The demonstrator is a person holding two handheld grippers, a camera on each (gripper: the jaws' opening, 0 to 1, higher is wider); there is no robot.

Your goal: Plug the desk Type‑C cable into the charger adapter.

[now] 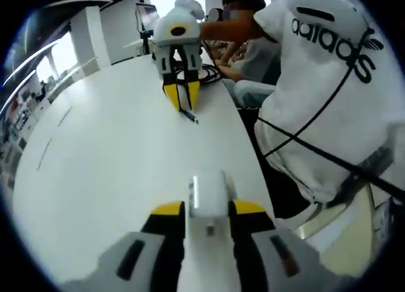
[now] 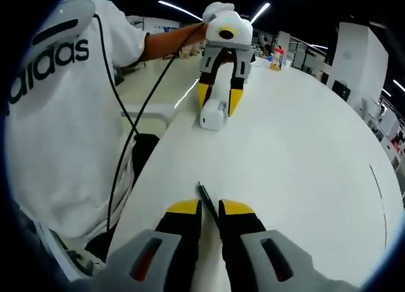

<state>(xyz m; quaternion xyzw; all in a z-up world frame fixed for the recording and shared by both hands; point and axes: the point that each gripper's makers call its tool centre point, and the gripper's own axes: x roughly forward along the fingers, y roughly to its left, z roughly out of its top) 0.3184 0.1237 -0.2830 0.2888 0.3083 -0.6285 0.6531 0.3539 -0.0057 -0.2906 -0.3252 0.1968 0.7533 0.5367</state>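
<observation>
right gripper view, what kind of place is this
Probably a large open-plan office or lab: a long white table, ceiling strip lights, and more desks further back. The left gripper holds a white charger adapter; the right gripper pinches a cable.

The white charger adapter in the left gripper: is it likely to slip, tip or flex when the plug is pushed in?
The charger adapter looks like a rigid block, so flexing seems unlikely. Its glossy faces could slide between the left gripper jaws under a push. The right gripper pinches the cable near its tip; the short exposed end probably stays fairly straight.

Bright ceiling strip lights (image 2: 183,11) glare off the white table (image 2: 304,146); edges bend, slightly soft.
</observation>
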